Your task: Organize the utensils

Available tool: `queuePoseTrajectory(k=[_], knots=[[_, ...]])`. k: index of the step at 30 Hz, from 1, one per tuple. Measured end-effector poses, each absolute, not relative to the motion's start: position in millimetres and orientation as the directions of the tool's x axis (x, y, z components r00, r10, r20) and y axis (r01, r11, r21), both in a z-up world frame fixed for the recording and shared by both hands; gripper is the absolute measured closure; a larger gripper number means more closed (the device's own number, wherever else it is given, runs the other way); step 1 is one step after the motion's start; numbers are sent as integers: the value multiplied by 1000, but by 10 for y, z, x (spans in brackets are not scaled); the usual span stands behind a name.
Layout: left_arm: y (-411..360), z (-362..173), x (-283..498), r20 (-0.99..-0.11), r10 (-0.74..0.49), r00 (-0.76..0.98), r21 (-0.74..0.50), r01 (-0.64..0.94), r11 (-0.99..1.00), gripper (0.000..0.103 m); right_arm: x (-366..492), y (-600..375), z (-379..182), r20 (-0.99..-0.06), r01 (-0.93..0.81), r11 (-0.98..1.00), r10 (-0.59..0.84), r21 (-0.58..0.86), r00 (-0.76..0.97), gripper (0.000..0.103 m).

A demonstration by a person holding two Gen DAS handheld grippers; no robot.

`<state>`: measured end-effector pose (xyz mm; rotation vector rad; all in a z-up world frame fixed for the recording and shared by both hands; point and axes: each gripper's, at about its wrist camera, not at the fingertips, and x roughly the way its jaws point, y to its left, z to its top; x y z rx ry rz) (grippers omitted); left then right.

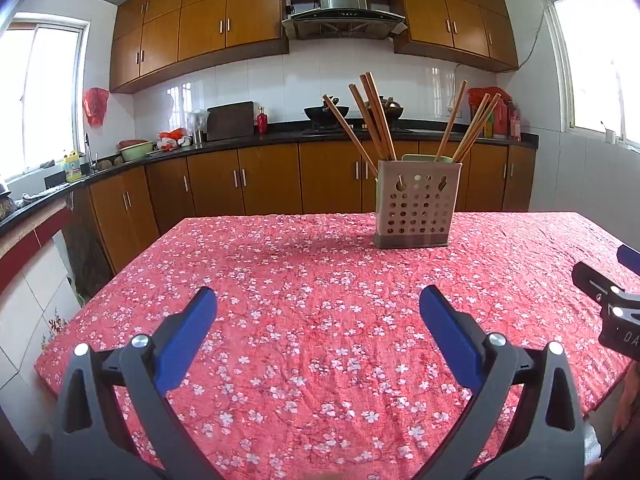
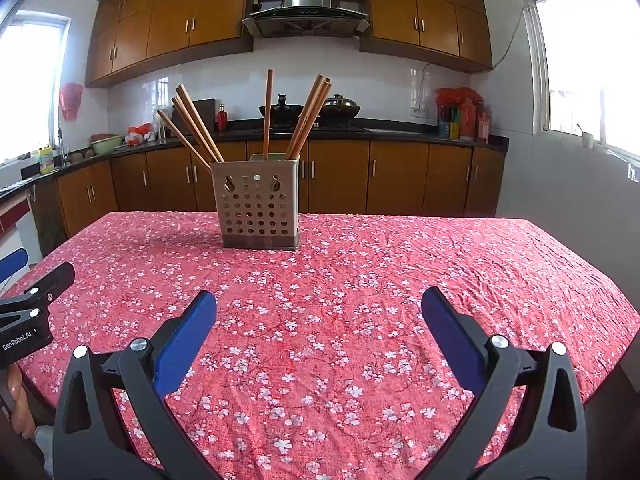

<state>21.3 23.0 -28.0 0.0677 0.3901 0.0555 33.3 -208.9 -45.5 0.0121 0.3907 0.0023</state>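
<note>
A beige perforated utensil holder (image 1: 416, 204) (image 2: 258, 204) stands upright toward the far side of the table. Several wooden chopsticks (image 1: 374, 120) (image 2: 196, 128) stick out of it, leaning left and right. My left gripper (image 1: 318, 300) is open and empty, low over the near part of the table, well short of the holder. My right gripper (image 2: 318, 302) is also open and empty, at a similar distance from the holder. Each gripper shows at the edge of the other's view, the right one (image 1: 608, 292) and the left one (image 2: 32, 304).
The table carries a red floral cloth (image 1: 320, 340) (image 2: 340, 280). Behind it run brown kitchen cabinets and a black counter (image 1: 280, 138) with a wok, bottles and a cutting board. Windows are at both sides.
</note>
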Motion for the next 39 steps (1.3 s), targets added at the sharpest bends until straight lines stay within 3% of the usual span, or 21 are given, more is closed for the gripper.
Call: queuePoseTrajectory(k=[39], knots=[[205, -300, 233, -395, 55, 917, 65, -32, 997, 4, 331, -2091, -480, -409, 11, 999, 2, 30, 913, 2]])
